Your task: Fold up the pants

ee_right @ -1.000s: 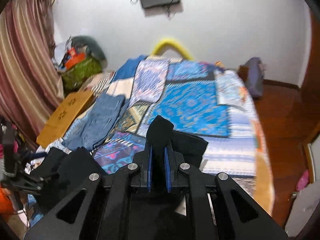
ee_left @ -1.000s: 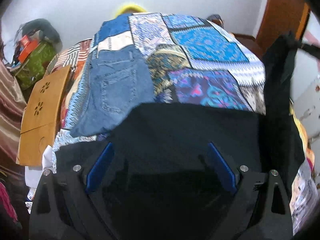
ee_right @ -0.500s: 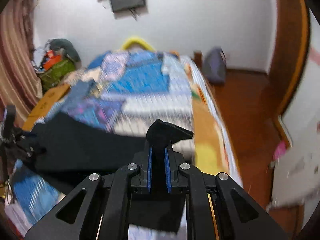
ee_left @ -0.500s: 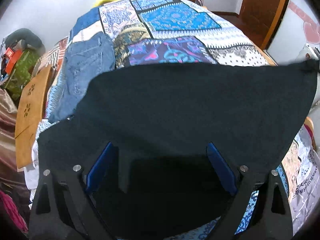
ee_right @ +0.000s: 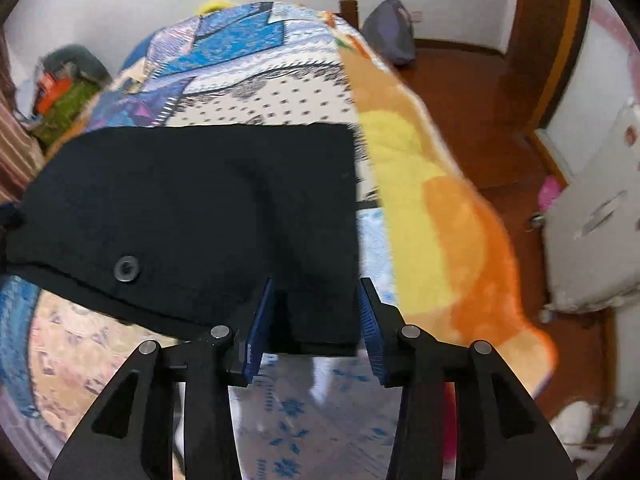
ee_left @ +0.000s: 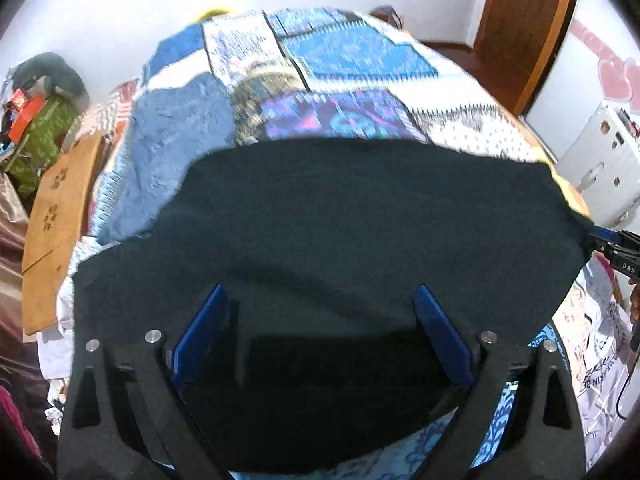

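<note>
The black pants (ee_left: 360, 220) lie spread flat across the near end of the patchwork bed (ee_left: 352, 48). My left gripper (ee_left: 319, 292) hovers over their near part with its jaws wide apart, the pads clear of the cloth. My right gripper (ee_right: 317, 284) stands at the pants' (ee_right: 200, 200) right corner. Its jaws are opening; the corner sits between the pads, which no longer press it. A round button (ee_right: 127, 269) shows near the pants' front edge. In the left wrist view the right gripper (ee_left: 608, 240) pokes in at the cloth's right corner.
Folded blue jeans (ee_left: 172, 132) lie on the bed's left side. A wooden board (ee_left: 56, 208) leans beside them. An orange-yellow blanket (ee_right: 440, 200) hangs over the bed's right edge above the wood floor (ee_right: 480, 100). A white cabinet (ee_left: 600, 152) stands right.
The right gripper swung right and down, drawing the pants out flat onto the bed, and its shut jaws have parted. The left gripper shifted only slightly and stayed wide open.
</note>
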